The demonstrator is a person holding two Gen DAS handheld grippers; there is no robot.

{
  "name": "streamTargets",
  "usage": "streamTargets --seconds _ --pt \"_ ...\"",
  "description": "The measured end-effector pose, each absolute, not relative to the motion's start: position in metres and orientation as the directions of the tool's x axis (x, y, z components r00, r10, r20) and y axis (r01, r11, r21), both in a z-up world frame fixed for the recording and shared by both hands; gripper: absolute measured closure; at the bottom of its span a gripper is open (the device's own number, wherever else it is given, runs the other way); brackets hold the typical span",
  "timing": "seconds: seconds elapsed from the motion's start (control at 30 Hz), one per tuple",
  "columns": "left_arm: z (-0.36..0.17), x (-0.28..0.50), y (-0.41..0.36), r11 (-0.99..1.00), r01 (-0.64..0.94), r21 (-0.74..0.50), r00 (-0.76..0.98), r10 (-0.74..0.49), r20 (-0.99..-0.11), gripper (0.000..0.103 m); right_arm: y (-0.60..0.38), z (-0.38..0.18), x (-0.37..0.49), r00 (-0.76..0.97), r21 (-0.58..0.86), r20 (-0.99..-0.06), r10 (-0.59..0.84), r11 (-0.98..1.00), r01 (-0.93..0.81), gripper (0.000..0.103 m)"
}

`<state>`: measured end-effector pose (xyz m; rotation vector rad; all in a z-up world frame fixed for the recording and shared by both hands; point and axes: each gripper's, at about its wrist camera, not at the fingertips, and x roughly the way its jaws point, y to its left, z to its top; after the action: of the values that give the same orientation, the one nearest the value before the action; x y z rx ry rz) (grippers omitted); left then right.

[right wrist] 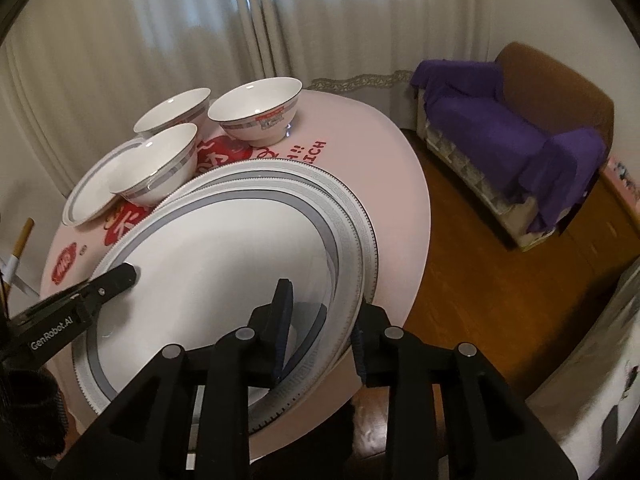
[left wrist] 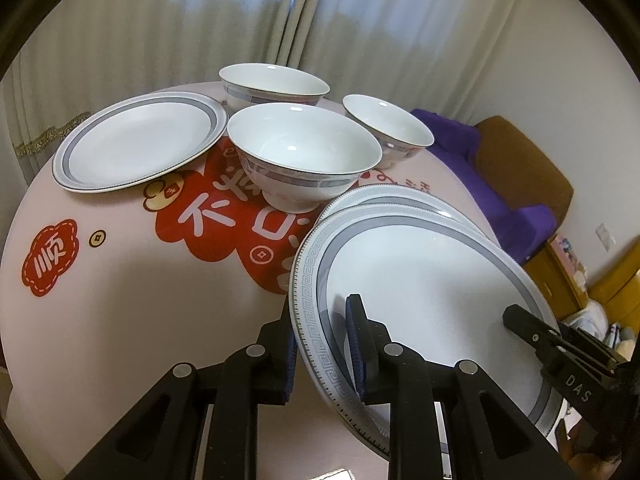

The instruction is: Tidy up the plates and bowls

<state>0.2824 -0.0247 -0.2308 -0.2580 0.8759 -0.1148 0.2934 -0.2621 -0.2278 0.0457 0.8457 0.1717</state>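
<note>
So the brown sofa (right wrist: 560, 92) with a purple cloth (right wrist: 480, 112) thrown over it is sitting well off to the right of the plate stack, down on the floor. The round pink table with red lettering (left wrist: 120, 300) is carrying everything else. The stack itself is sitting at the table's near edge: one big white plate with a grey key-pattern rim (left wrist: 420, 280) is lying on a second matching plate (left wrist: 384, 194), slightly offset from it. Beyond the stack to the left, a smaller white plate with a grey band (left wrist: 132, 148) is lying flat. Three white bowls with grey-banded sides (left wrist: 304, 148) (left wrist: 276, 82) (left wrist: 388, 128) are standing upright just beyond the stack, the nearest almost touching it. The left gripper (left wrist: 320, 352) is straddling the top plate's left rim with narrow jaws, and I honestly can't tell whether it's pinching. The right gripper (right wrist: 320, 332) is straddling the right rim, jaws looking slack around it.
</note>
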Motion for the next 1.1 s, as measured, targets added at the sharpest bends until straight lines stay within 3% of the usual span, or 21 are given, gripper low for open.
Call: streamTargets --seconds 0.3,0.53,0.6,1.1 --pt "-0.23 0.283 -0.024 0.962 0.002 -0.272 0.634 -0.212 -0.744 0.083 -0.252 -0.227 0.292 0.656 0.051 -0.746 0.115 0.992 -0.116 0.058" --pt "-0.231 0.283 -0.024 0.963 0.007 -0.269 0.634 -0.213 -0.744 0.084 -0.253 -0.225 0.288 0.653 0.067 -0.747 0.124 0.991 -0.112 0.054" --pt "-0.229 0.282 -0.026 0.964 0.017 -0.264 0.639 -0.214 -0.739 0.085 -0.256 -0.225 0.287 0.65 0.074 -0.751 0.12 0.992 -0.099 0.046" --pt "-0.23 0.28 -0.032 0.972 0.012 -0.233 0.644 -0.186 -0.742 0.083 -0.274 -0.238 0.283 0.632 0.121 -0.765 0.127 0.991 -0.052 0.046"
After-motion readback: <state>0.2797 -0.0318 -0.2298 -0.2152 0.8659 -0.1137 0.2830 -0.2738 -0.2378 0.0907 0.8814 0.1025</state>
